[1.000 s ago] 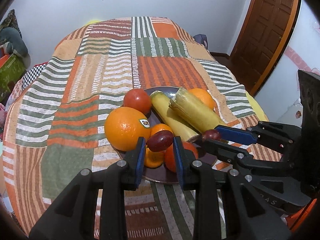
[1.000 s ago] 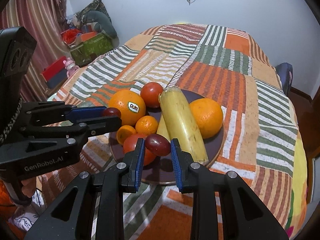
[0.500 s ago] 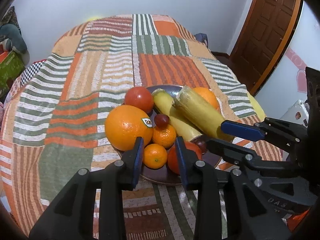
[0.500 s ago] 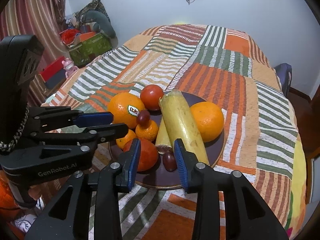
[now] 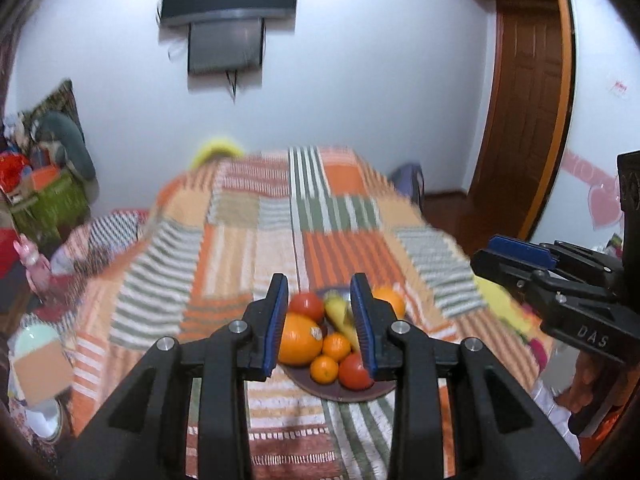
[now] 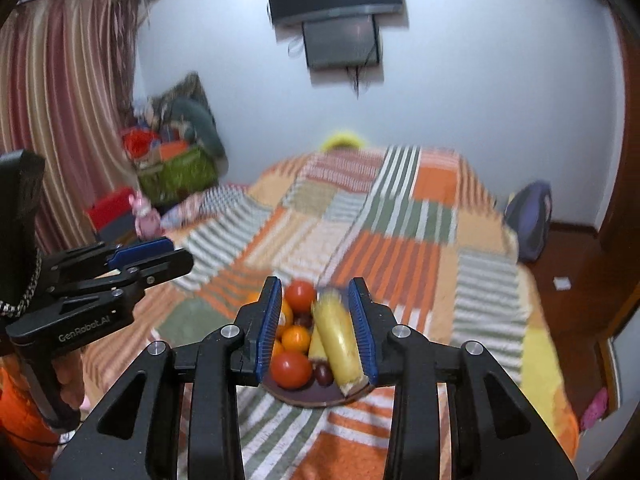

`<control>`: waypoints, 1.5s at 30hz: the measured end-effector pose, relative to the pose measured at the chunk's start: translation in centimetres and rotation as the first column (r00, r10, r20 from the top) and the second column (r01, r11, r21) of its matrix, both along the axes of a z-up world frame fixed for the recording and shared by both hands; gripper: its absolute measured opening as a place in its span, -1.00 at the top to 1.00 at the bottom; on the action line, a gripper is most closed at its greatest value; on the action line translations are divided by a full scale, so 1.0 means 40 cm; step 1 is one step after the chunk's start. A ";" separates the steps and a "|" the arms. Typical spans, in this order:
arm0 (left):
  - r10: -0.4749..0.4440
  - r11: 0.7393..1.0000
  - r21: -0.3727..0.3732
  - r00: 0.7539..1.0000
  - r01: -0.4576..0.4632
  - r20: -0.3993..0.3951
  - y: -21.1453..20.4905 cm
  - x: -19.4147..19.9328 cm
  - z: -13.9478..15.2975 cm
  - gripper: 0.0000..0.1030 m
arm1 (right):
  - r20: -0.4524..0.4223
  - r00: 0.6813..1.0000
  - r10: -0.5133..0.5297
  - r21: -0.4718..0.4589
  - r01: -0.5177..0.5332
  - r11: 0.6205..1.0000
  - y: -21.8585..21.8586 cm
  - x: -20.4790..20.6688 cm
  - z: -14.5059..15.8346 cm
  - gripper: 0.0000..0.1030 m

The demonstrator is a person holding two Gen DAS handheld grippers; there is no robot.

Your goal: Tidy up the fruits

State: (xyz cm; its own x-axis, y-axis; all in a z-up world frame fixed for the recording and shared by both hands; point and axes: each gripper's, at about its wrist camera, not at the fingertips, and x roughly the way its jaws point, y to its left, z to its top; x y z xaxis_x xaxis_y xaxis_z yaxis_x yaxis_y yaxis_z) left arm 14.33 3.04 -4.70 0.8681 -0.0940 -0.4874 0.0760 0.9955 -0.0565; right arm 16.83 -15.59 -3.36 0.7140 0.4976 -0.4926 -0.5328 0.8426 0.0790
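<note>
The left hand-held gripper (image 5: 319, 322) and the right hand-held gripper (image 6: 316, 326) both hang in the air, jaws apart and grasping nothing. Past them, the fruits (image 5: 316, 336) sit piled on a dark plate (image 5: 344, 394) on the striped bed (image 5: 260, 240).

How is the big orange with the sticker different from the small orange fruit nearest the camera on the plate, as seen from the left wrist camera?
The big orange is clearly larger than the small orange fruit. The big orange carries a pale sticker on its side; the small orange fruit shows none. The big orange sits at the plate's left edge, while the small orange fruit lies nearer the front rim, beside a red tomato. Both are round, orange and on the same dark plate.
</note>
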 end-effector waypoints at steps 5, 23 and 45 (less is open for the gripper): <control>0.015 1.000 -0.002 0.991 -0.015 0.134 -0.010 -0.083 0.095 0.38 | 0.115 0.993 -0.029 0.062 0.022 0.998 -0.020 -0.076 0.092 0.37; 0.044 0.999 0.003 0.953 -0.047 0.300 -0.049 -0.248 0.190 -0.58 | 0.254 0.958 -0.132 0.140 0.099 0.985 -0.038 -0.190 0.144 -0.48; 0.071 0.997 -0.001 0.948 -0.075 0.309 -0.043 -0.271 0.172 -0.96 | 0.264 0.948 -0.178 0.125 0.150 0.981 -0.041 -0.226 0.140 -1.00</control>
